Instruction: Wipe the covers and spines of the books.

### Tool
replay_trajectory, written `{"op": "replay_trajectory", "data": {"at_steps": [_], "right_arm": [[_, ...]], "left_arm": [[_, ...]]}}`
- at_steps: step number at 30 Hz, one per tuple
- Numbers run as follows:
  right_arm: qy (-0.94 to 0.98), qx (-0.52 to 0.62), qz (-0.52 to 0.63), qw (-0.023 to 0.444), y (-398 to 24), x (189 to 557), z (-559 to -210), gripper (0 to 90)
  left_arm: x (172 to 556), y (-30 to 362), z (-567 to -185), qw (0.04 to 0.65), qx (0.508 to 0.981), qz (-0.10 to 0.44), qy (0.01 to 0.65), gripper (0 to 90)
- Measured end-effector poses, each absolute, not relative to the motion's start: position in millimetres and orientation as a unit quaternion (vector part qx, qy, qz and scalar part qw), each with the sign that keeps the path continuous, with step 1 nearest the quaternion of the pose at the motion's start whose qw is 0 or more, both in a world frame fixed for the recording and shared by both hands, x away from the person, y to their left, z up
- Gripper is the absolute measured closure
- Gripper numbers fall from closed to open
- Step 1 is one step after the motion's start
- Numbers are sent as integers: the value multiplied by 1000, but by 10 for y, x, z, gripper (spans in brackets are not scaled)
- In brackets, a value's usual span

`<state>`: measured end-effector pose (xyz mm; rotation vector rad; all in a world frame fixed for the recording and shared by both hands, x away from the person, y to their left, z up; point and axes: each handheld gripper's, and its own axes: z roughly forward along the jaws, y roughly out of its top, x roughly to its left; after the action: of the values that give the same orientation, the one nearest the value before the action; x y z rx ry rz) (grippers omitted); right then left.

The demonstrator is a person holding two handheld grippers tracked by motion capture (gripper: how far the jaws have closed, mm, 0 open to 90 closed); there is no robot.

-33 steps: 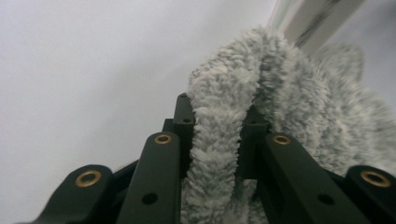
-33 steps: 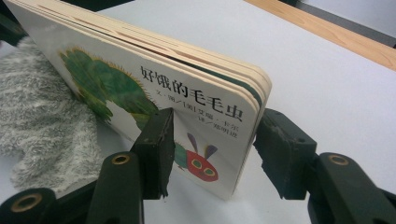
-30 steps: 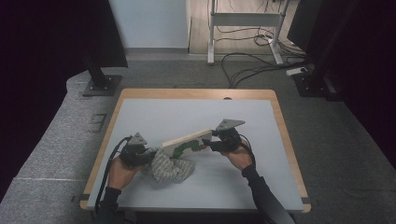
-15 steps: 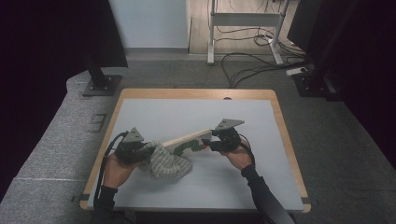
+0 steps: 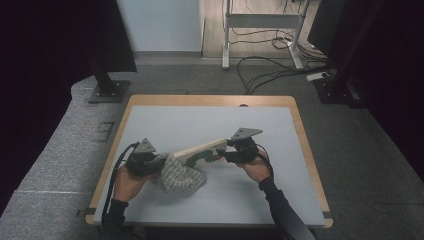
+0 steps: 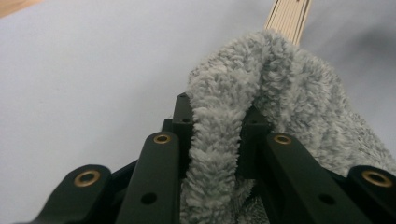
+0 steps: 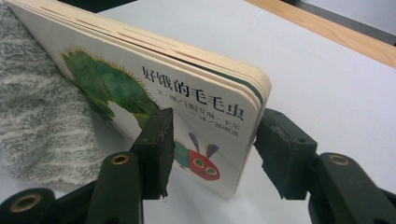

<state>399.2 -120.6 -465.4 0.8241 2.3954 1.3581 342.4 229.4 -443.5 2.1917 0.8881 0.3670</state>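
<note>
High view: wiping the book (image 5: 200,149) looks underway. Right gripper (image 5: 231,153) clamps its near corner, holding it tilted above the table (image 5: 280,200); left gripper (image 5: 161,161) pinches the cloth (image 5: 181,175) against its far end. Next, rub along the cover.

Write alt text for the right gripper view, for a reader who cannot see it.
The right tongs clamp the end of a thick board book with a green caterpillar and Chinese title on its cover, held on edge above the pale table. A grey fluffy cloth lies against the book at the left.
</note>
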Motion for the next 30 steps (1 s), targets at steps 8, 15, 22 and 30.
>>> {"op": "replay_trajectory", "data": {"at_steps": [8,15,22,30], "right_arm": [[823,286,472,134,-1211,3989,-4666,465],[821,285,476,133,-1222,3977,-4674,464],[822,284,476,134,-1227,3969,-4674,464],[822,283,475,133,-1230,3962,-4672,464]], "left_arm": [[3458,2277,-4702,346,859,132,354,740],[3480,2269,-4889,334,860,122,365,739],[3473,2272,-5008,335,858,117,372,736],[3412,2342,-4723,367,848,131,358,738]]}}
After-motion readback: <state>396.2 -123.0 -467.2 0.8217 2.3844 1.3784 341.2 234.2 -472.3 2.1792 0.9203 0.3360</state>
